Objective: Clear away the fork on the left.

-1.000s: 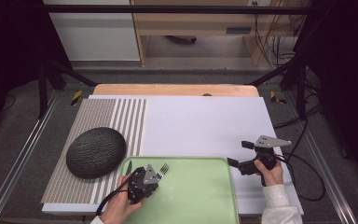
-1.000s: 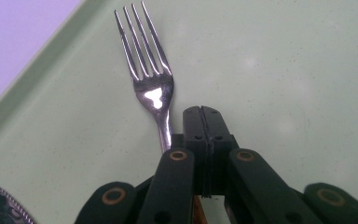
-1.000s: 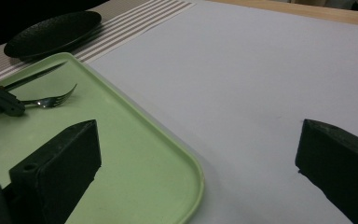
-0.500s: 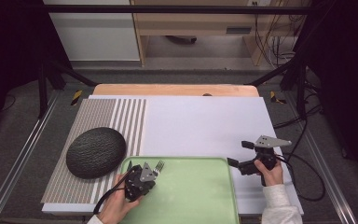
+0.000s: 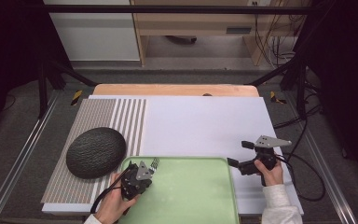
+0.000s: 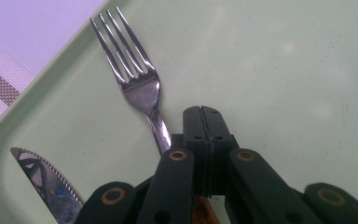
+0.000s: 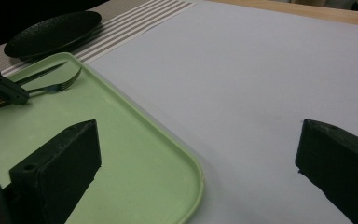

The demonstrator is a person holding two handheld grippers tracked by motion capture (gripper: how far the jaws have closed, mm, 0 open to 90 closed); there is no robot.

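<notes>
At the far left of the worktop (image 5: 205,126) a dark, rough-textured oval plate (image 5: 96,151) rests on a striped placemat (image 5: 107,116), just beside the near-left corner of a pale green tray (image 5: 191,191). Over that corner sits the left claw (image 6: 203,126), its jaws pressed together, and a fork (image 6: 137,88) sticks out from beside them. The fork's handle runs back under the claw body, so I cannot tell for sure whether the jaws pinch it or merely lie against it; I judge it is clamped near the neck. Its long axis runs straight on from the claw, tines pointing away from the hand toward the tray's far-left rim and lying low over the tray floor. Just left of the fork, a serrated knife (image 6: 46,182) lies on the tray, roughly parallel to it and a little apart. The left hand is plainly the nearer one to both pieces of cutlery. Any coming move, lift or set-down, turns on that line: the fork leads ahead of the claw, so the tines will arrive first. Well apart to the right, beyond the tray's right edge, the right claw (image 7: 198,154) hovers over the bare white mat with its jaws spread wide, holding nothing.
</notes>
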